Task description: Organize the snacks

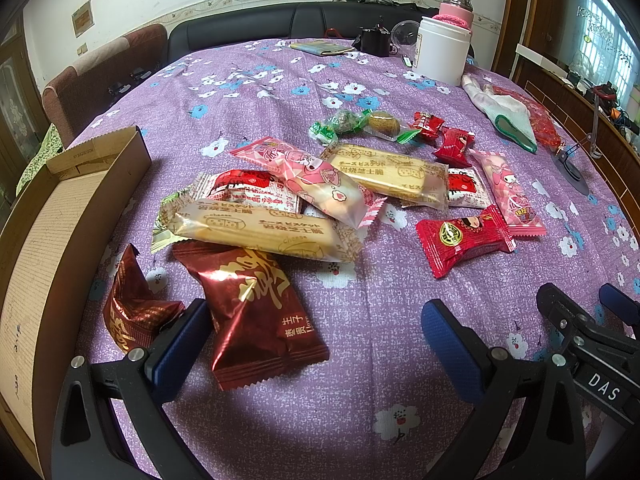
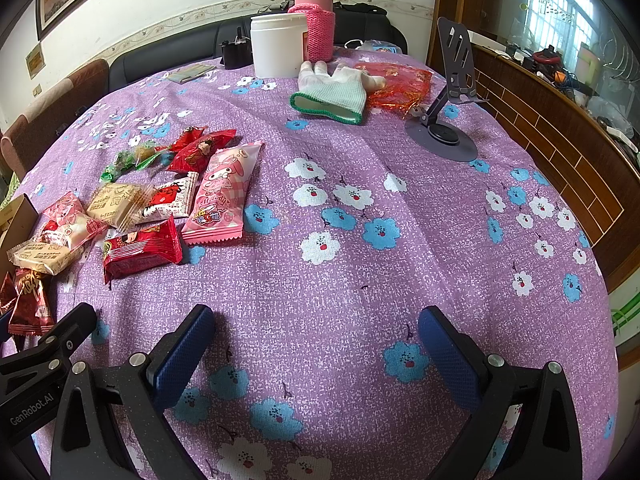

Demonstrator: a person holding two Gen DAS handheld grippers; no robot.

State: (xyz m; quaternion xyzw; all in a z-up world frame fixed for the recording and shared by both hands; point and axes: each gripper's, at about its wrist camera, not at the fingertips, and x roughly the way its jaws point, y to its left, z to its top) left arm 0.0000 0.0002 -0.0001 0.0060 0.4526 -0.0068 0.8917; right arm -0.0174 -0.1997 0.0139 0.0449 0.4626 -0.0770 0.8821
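Several wrapped snacks lie loose on the purple flowered tablecloth point(image 1: 360, 360). A dark red foil packet point(image 1: 256, 312) lies between the fingers of my open left gripper point(image 1: 316, 328), close to its left finger. A second dark red packet point(image 1: 132, 304) lies just left of it. Behind are cheese biscuit packs point(image 1: 260, 228), pink packets point(image 1: 312, 180), red packets point(image 1: 464, 240) and green-wrapped sweets point(image 1: 352, 122). An open cardboard box point(image 1: 68, 216) stands at the left. My right gripper point(image 2: 316, 344) is open and empty over bare cloth, right of the snack pile point(image 2: 140, 208).
At the table's far side stand a white tub point(image 2: 278, 46) and a pink-sleeved flask point(image 2: 316, 26). A glove point(image 2: 340, 90), an orange-red bag point(image 2: 400, 84) and a grey phone stand point(image 2: 452, 120) lie at the far right. Chairs and a black sofa stand beyond the table.
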